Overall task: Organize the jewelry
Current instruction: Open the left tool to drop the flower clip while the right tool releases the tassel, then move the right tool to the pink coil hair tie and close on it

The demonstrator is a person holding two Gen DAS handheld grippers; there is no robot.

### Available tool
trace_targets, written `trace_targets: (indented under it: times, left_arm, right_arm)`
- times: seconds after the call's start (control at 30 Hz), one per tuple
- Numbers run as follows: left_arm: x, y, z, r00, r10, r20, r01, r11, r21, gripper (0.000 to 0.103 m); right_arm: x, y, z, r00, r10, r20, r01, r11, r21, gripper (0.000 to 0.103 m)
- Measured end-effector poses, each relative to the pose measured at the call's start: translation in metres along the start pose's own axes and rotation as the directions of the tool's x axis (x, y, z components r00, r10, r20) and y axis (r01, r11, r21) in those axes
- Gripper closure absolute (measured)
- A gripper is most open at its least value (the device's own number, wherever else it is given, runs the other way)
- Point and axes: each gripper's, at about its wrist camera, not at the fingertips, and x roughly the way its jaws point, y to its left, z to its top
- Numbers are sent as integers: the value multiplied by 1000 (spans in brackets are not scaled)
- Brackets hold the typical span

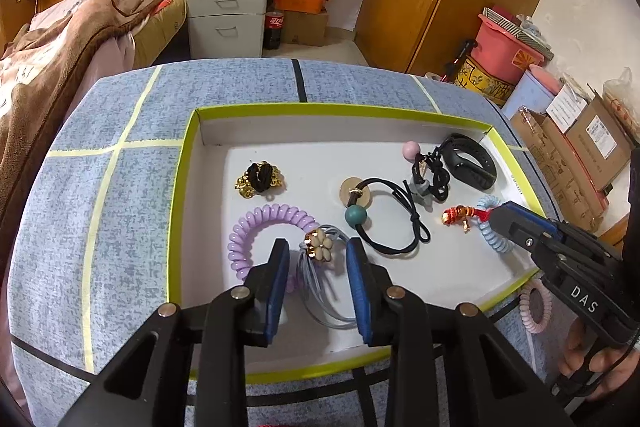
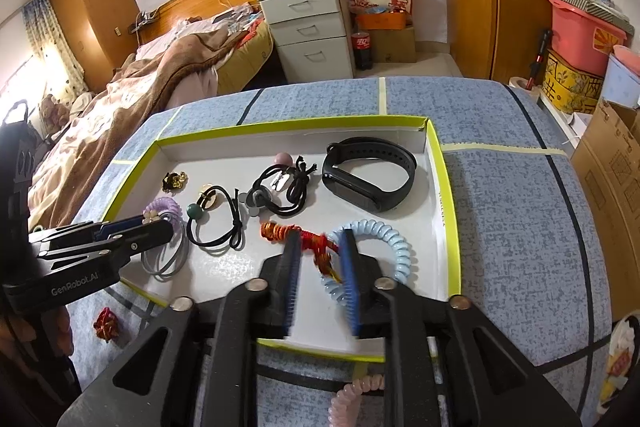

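A white tray with a lime-green rim (image 1: 188,151) (image 2: 446,179) lies on a blue cloth and holds hair ties and jewelry. My left gripper (image 1: 318,251) is open over the tray's near side, its fingers either side of a grey hair tie with a cream flower (image 1: 319,245). A purple coil tie (image 1: 256,223) lies just left. My right gripper (image 2: 320,239) is open, with a red knotted charm (image 2: 310,241) and part of a light blue coil tie (image 2: 384,239) between its fingers. A black wristband (image 2: 368,173) lies at the tray's far right.
In the tray also lie a black tie with a teal bead (image 1: 356,217), a black and gold scrunchie (image 1: 260,179) and a black tie with a pink ball (image 1: 412,151). Outside the near edge lie a pink coil tie (image 2: 352,395) and a red knot (image 2: 106,323).
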Motion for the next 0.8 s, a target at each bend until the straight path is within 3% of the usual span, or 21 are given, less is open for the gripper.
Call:
trace_targets:
  times: [0.1,0.27,0.8]
  left_arm:
    - [-3,-3,-1,1000,9,5,-9,1000,17,65]
    - [-9,-3,-4,1000,19,14,-19,1000,2,56]
    - [-56,-9,-31,995,30,94,-31,999,13,52]
  right_arm:
    - [-2,2,0,1000,3,5,-3,1000,-6,66]
    - [-7,3,-3,1000,2,12,-2,1000,-9,65]
    - [-48,10,-21,998,0,69,1,1000,-16,61]
